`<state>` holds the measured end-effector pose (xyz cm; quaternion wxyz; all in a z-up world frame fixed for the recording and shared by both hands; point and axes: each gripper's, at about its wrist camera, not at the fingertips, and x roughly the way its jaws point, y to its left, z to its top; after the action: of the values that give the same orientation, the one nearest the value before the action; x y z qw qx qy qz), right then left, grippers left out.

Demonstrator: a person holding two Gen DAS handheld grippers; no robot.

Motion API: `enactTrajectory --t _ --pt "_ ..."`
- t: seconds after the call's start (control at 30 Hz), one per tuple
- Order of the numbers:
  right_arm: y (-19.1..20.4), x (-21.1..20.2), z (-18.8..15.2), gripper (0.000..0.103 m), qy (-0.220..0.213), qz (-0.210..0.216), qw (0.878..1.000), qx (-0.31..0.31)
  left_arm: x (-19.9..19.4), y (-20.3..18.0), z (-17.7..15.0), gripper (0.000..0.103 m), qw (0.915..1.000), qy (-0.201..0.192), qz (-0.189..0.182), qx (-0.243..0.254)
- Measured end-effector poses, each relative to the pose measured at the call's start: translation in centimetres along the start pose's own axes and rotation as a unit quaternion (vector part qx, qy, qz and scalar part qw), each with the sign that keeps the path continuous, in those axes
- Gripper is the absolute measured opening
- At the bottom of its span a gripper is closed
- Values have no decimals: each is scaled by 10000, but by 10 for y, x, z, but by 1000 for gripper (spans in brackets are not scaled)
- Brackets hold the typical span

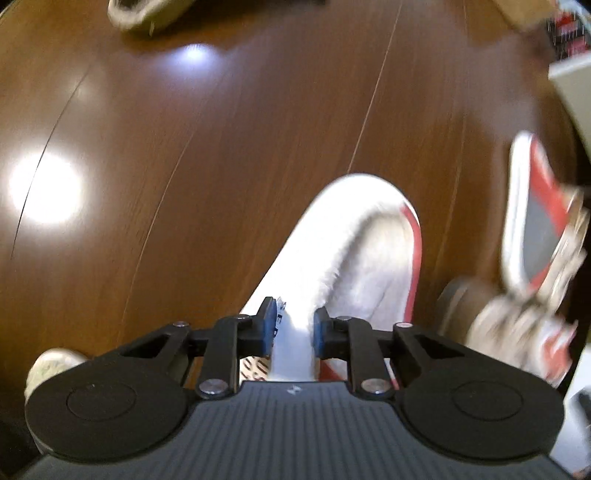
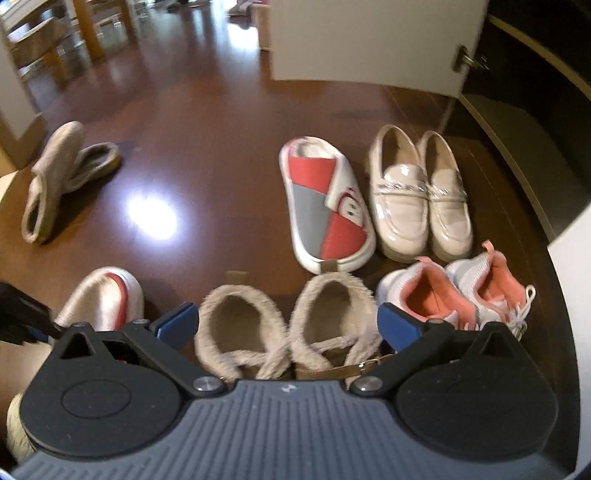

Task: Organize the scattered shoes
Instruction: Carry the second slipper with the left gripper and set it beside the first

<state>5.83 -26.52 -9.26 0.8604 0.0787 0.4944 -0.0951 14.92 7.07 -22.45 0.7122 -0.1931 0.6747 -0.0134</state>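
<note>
Motion blur smeared the sneakers [image 1: 524, 332] at the left view's right edge, and the frame cropped the beige slipper [image 1: 144, 14].

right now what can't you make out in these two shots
- Left wrist view: the red and white slipper in the left gripper has its front end hidden behind the gripper body.
- Left wrist view: its mate and the shoes at the right edge are smeared by motion blur.
- Right wrist view: the fur-lined shoes between the open right gripper have their toes covered by its housing.
</note>
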Motion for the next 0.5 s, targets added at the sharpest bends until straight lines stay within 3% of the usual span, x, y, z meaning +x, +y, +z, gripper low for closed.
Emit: enactTrajectory --t 0.17,0.33,0.5 --pt "-30 19 4 102 75 114 9970 758 9 -46 55 23 9987 -291 -216 -369" --pt "-46 30 9 102 -36 -138 9977 660 43 -112 102 24 9966 -285 -620 -454" --pt "-53 40 18 102 -112 -314 9978 565 69 -159 115 34 9950 -60 -898 -424"
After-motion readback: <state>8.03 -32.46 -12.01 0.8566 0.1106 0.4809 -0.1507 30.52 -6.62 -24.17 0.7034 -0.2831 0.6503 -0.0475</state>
